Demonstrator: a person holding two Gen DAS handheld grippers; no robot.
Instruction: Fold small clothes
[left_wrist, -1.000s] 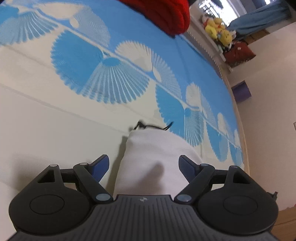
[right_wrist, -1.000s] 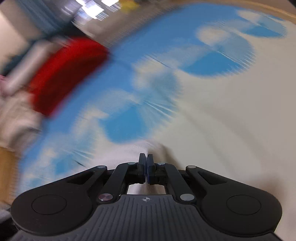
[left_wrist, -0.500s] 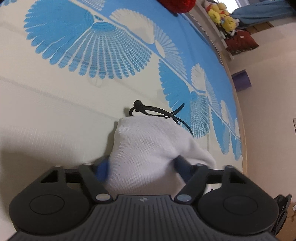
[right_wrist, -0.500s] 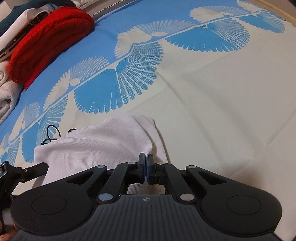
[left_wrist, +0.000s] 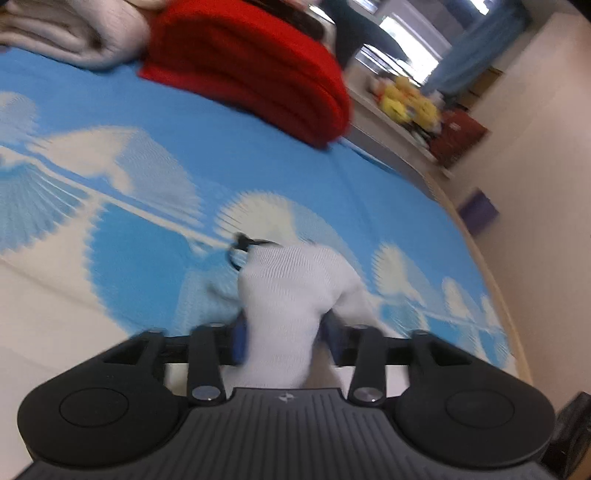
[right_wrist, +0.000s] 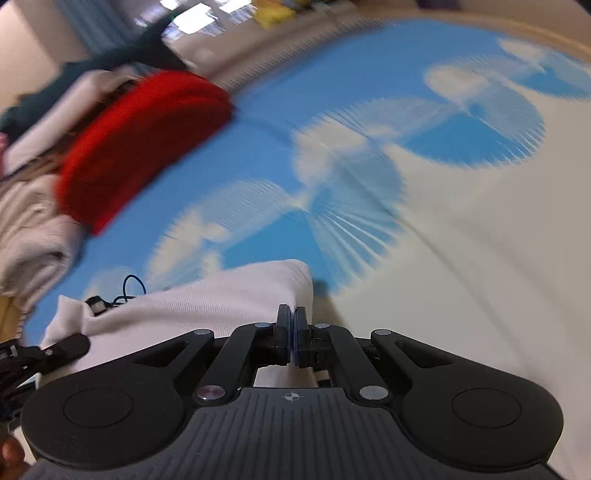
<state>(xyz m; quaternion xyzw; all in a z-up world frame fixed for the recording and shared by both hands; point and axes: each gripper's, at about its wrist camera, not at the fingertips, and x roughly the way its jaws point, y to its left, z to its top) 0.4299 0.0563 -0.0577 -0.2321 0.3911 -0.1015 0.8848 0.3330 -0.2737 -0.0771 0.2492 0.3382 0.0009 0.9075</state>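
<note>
Since a second ago my left gripper (left_wrist: 282, 341) has been closing, and its blue pads now squeeze a bunched end of the white garment (left_wrist: 291, 295). My right gripper (right_wrist: 291, 339), pressed together, pinches the other edge. Both views have tipped up toward the red blanket (left_wrist: 255, 62), so I judge the cloth is coming off the bedsheet (left_wrist: 184, 147) for a fold.
</note>
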